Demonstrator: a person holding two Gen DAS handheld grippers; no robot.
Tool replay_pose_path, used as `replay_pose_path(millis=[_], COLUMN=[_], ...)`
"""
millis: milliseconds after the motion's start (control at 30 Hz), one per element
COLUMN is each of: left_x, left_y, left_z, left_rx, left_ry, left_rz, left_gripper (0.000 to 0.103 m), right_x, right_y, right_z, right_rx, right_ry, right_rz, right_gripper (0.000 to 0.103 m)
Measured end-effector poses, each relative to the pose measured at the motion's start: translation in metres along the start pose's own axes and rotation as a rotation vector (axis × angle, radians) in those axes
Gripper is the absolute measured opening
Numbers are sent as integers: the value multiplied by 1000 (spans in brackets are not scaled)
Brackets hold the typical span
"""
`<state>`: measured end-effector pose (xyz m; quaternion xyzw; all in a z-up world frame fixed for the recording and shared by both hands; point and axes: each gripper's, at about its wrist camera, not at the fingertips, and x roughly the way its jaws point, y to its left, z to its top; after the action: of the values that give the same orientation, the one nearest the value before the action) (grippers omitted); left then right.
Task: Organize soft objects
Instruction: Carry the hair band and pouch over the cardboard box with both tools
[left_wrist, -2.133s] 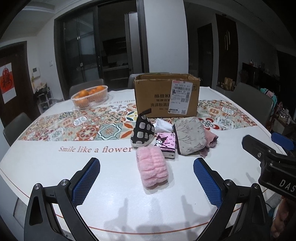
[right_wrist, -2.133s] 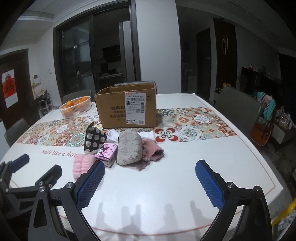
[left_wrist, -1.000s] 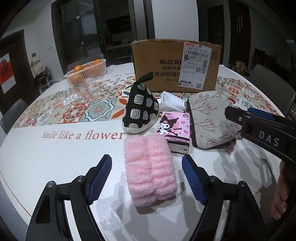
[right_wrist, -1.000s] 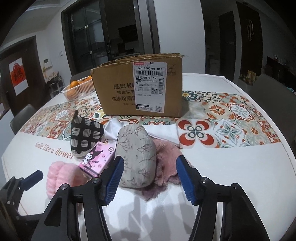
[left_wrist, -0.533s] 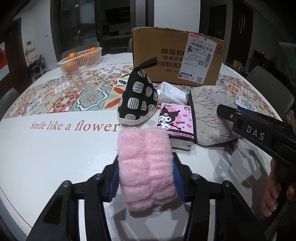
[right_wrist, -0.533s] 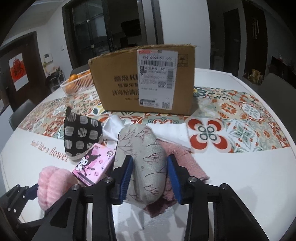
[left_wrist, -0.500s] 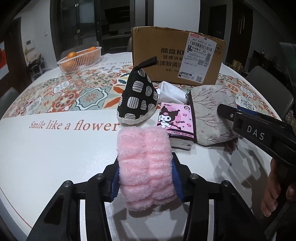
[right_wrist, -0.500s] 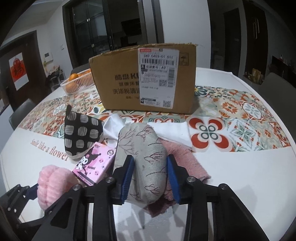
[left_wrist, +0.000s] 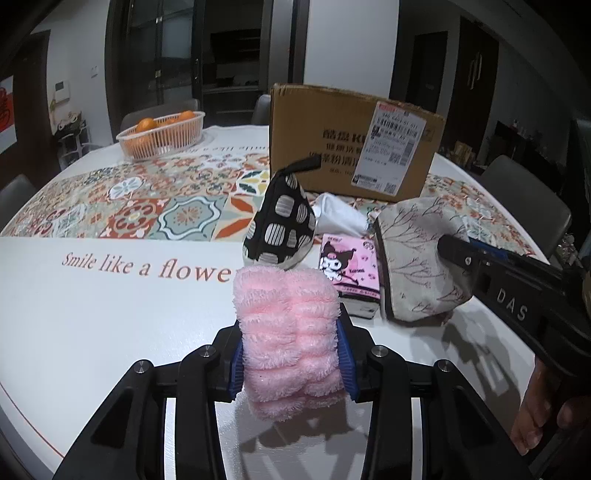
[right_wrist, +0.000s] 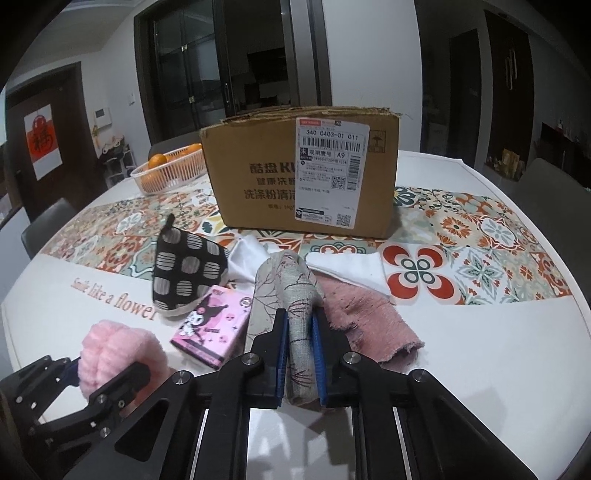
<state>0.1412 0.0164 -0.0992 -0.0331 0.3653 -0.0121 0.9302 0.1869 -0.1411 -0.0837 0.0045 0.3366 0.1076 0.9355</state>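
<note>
White round tabletop (left_wrist: 92, 314), crossed from 9 to 3 o'clock by a tile-patterned band (left_wrist: 147, 206) in orange, teal and cream. Just below the band, at 9 o'clock, rust lettering (left_wrist: 147, 266) reading "Smile like a flower". At 11 o'clock, on the far edge of the band, a pale slatted basket (left_wrist: 166, 144) holding oranges (left_wrist: 146, 123). Behind the basket, a grey chair (left_wrist: 159, 110); another grey chair (left_wrist: 524, 199) at 3 o'clock off the tabletop's rim. Beyond, at 12 o'clock, dark-framed glass doors (left_wrist: 166, 55). In the right wrist view, at 10 o'clock, a white-and-red poster (right_wrist: 42, 142) on a dark door.
</note>
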Motion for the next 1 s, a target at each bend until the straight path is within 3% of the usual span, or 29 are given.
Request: replay_pose_path(millis=[400,1000], left_x=[-29,-62], left_y=[3,-3], left_z=[21,81], left_rx=[22,94], left_ry=[-119,-291], left_rz=[-37,-103], left_gripper=[39,39], right_x=[-36,-79], right_y=[11,17], right_z=[7,43], right_rx=[6,23], right_ry=[-79,-254], right_rz=[-19,-66], right_gripper=[13,13])
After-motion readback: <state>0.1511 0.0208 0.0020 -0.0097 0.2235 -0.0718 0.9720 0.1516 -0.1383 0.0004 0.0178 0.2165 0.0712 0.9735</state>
